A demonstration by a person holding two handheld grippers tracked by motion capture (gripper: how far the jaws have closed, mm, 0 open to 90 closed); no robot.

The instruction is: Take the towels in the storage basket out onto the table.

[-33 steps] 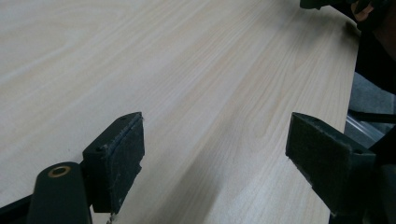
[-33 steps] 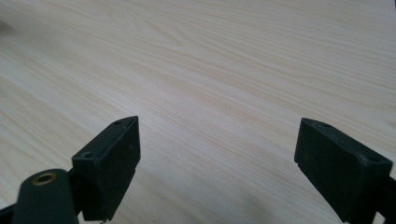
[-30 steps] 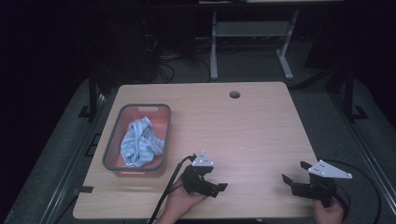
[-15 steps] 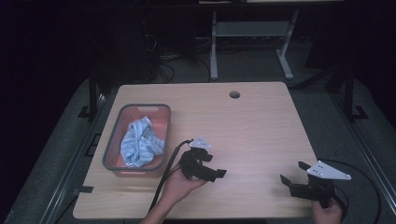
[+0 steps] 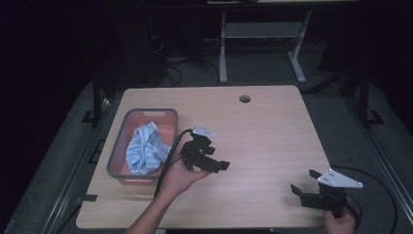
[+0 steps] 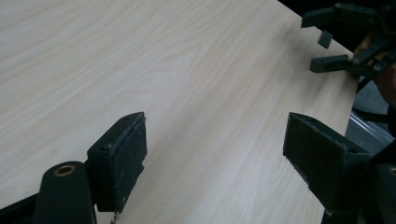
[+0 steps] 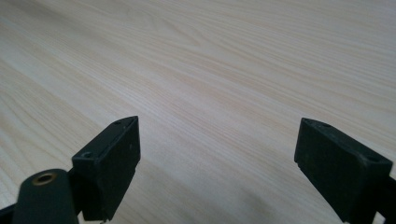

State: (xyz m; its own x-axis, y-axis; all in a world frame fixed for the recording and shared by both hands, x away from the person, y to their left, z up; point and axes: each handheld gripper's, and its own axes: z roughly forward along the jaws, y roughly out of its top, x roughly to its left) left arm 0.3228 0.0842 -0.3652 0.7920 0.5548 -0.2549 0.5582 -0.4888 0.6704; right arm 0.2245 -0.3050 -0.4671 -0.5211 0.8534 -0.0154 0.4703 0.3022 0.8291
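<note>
Left tool [image 5: 204,158] hovered over the bench [image 5: 272,131], jaws spread and empty, just beside the bin [image 5: 116,155] holding the striped cloth [image 5: 143,148], probably its target; right tool [image 5: 311,192], also spread, waited near the bench's edge.

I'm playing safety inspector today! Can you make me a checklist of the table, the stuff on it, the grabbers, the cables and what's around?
Surface: light wood table, bare, with a round hole near the far edge.
Job's things: blue-and-white striped cloth bunched inside the red bin at the table's left.
Clutter: nothing seen.
Grippers: left gripper beside the bin, jaws open, empty; right gripper at the near right corner, jaws open, empty.
Cables: black cable trails from the left gripper along the bin.
Surroundings: dark room, metal stand behind the table.
</note>
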